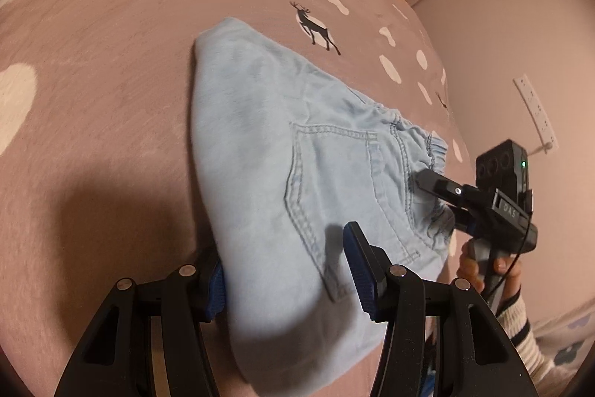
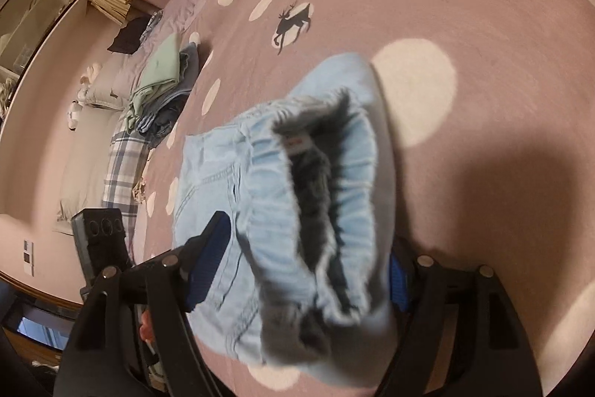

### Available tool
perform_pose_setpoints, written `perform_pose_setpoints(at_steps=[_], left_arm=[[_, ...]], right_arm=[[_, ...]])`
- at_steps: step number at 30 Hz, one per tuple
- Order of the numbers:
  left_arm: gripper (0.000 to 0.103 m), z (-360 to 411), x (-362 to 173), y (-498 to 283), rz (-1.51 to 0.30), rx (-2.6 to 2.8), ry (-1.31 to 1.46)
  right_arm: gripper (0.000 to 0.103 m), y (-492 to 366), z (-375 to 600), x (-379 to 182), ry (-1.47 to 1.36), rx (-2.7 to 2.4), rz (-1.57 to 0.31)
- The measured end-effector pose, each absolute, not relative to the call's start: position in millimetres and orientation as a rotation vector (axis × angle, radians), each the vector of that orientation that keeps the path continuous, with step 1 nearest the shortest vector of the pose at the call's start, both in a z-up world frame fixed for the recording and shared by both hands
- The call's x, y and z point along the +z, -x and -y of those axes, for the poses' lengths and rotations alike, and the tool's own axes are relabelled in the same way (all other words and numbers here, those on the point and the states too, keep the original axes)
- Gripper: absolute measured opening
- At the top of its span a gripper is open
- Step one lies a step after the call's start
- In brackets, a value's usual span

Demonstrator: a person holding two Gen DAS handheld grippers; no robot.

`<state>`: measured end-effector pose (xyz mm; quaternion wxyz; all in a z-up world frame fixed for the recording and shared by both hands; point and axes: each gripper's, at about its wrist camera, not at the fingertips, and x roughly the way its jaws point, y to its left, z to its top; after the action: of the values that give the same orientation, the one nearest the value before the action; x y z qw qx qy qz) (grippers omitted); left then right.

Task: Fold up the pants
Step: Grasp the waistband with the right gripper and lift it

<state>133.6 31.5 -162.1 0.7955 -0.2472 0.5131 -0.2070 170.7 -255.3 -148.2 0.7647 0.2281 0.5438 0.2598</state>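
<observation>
Folded pants (image 1: 282, 173) on bedspread (image 1: 93, 99), left gripper (image 1: 286, 281) wide around one edge, right gripper (image 2: 308, 270) wide astride waistband (image 2: 327, 181).

A pink bedspread (image 1: 111, 106) with white spots and a black deer print (image 1: 316, 26) carries everything. Folded light-blue pants (image 1: 282, 173) lie on it directly ahead of both grippers. A stack of folded clothes (image 2: 160, 92) sits far left of the right tool.
</observation>
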Motion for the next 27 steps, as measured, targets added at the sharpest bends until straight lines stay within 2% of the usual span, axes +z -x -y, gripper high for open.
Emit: perform_pose_setpoints(at_steps=[2,4,7,10,12,27], left_arm=[[0.054,-27.6,-160.8,-136.1,-1.099,-0.445,0.509],[0.054,-25.5,-159.8,-137.5,-1.096,-0.439,0.494],[0.053,-21.0,-154.9,-135.7,-1.076,-0.429,0.453],[0.042,-18.1,-146.9,-132.8,-1.048,-0.426,0.404],[0.041,-18.7,-140.2,-132.3,-1.026,-0.442,0.396],[0.040,-34.8,-109.0,-157.6,-0.926,-0.393,0.354]], right_arm=[[0.063,-172.9,249.5,-148.0,-0.470,0.560,-1.170],[0.049,-173.2,246.3,-147.8,-0.455,0.559,-1.164],[0.042,-169.1,241.8,-139.3,-0.414,0.551,-1.135],[0.040,-166.2,234.5,-125.9,-0.365,0.552,-1.096],[0.040,-165.3,228.2,-115.4,-0.336,0.563,-1.064],[0.039,-187.1,187.8,-72.1,-0.234,0.581,-0.917]])
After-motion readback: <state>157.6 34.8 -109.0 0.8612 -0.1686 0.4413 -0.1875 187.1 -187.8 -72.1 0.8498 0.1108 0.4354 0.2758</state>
